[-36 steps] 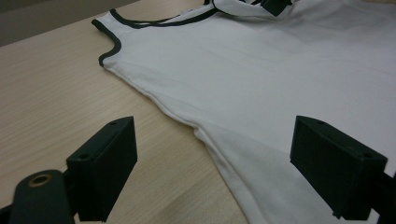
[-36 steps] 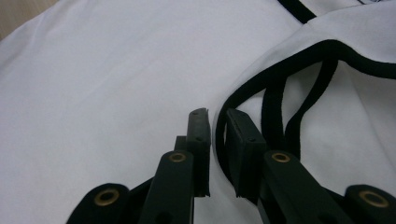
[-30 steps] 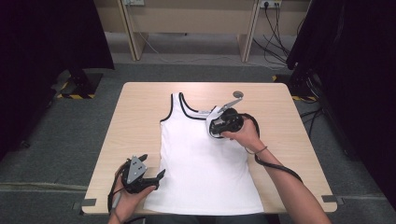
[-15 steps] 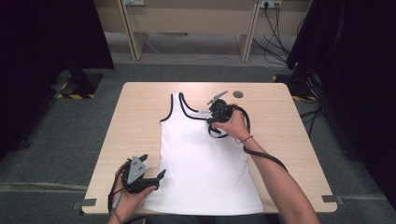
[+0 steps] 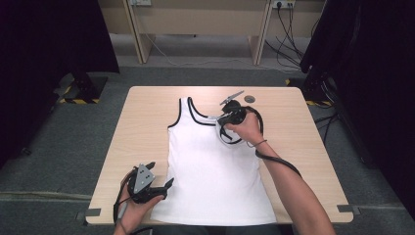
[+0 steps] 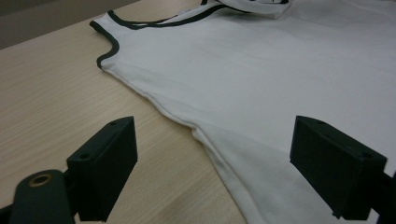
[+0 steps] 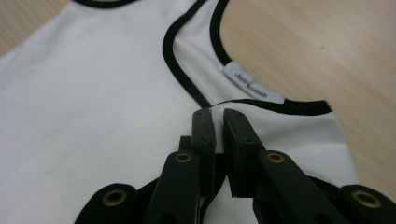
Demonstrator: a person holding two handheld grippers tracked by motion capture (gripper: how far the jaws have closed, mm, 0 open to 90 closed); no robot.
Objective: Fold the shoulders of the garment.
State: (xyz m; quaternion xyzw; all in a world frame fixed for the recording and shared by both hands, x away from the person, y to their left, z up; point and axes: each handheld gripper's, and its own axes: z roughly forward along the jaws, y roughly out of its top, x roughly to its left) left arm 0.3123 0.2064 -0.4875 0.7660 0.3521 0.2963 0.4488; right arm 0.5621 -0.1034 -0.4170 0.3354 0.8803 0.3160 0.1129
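While the white tank top [image 5: 215, 166] lay mostly flat on the desk [image 5: 147, 122], the right tongs [image 7: 215, 122] pinched its far shoulder strap and the left tongs [image 6: 212, 154] waited spread wide beside its near hem, so folding had barely begun.

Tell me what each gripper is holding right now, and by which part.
The right gripper pinches the white black-trimmed tank top by its right shoulder strap. The left gripper is open over the top's side hem, holding nothing.
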